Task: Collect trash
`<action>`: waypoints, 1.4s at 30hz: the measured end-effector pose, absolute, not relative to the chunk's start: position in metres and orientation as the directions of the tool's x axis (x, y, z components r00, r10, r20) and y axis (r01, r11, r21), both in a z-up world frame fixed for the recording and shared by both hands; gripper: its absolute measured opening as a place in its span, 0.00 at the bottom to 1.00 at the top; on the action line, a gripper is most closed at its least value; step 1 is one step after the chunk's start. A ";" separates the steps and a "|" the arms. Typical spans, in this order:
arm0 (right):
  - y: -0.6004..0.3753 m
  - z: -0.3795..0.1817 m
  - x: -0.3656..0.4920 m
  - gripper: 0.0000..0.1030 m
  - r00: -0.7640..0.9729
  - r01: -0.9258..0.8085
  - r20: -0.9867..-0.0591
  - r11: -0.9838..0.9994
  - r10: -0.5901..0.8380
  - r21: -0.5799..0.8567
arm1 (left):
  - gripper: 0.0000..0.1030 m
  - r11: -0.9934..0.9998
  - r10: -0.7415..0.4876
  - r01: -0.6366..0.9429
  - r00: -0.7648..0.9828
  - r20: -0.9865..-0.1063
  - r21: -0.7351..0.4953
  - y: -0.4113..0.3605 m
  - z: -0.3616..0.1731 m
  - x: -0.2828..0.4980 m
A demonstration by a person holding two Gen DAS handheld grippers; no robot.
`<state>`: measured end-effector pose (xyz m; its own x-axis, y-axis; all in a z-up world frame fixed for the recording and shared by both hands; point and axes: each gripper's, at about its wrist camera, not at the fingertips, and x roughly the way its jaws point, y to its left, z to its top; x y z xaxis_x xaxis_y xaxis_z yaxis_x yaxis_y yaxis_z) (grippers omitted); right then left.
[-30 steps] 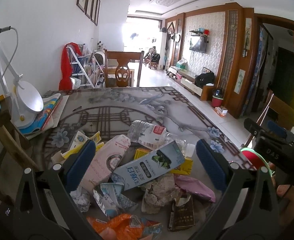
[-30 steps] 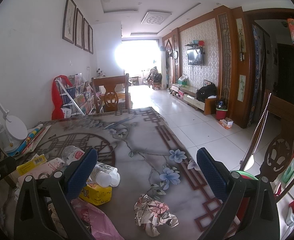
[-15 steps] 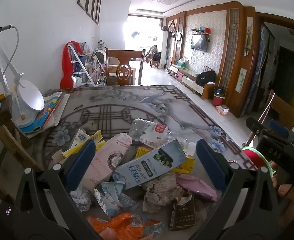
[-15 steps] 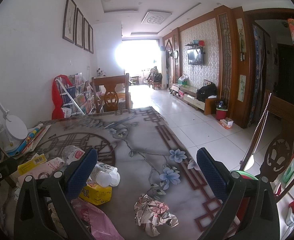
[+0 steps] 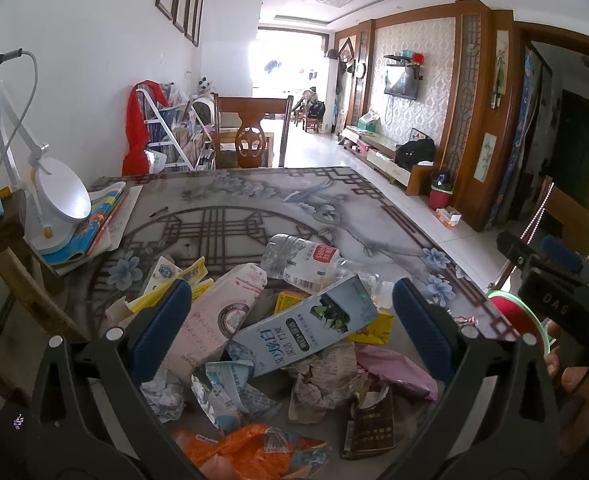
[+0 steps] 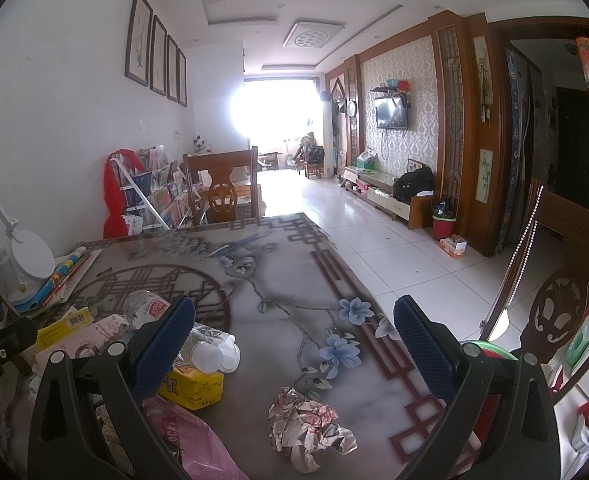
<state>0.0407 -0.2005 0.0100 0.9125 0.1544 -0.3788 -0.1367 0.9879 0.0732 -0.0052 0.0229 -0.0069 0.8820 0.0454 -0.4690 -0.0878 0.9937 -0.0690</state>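
Above the littered table (image 6: 278, 280), left claw (image 5: 292, 320) and right claw (image 6: 294, 332) both gape wide, gripping nothing.

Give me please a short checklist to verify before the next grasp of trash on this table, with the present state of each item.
1. Left hand-held gripper open and empty: ok.
2. Right hand-held gripper open and empty: ok.
3. Crumpled paper ball lies apart from other trash, between the right fingers' line: ok.
4. Blue-white carton free to lift: not ok, it rests on top of the pile, leaning on the pink carton and yellow box.
5. Plastic bottle stable: cannot tell, it lies on its side.
6. Bin for the trash within reach: cannot tell; only a green rim shows beside the table.
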 end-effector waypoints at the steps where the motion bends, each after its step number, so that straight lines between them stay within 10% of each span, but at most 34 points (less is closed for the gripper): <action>1: -0.201 0.010 0.041 0.93 0.912 -0.137 -0.379 0.988 0.155 0.074 | 0.96 0.994 0.049 -0.090 0.882 -0.468 -0.066 0.025 -0.011 -0.007; 34: -0.193 -0.006 0.039 0.93 0.902 -0.161 -0.394 0.984 0.177 0.073 | 0.96 0.994 0.052 -0.093 0.873 -0.486 -0.062 0.029 -0.013 -0.007; 42: -0.155 -0.040 0.056 0.93 0.626 -0.482 -0.627 0.862 0.464 0.156 | 0.96 0.976 0.074 -0.169 0.853 -0.517 -0.137 0.075 -0.015 -0.017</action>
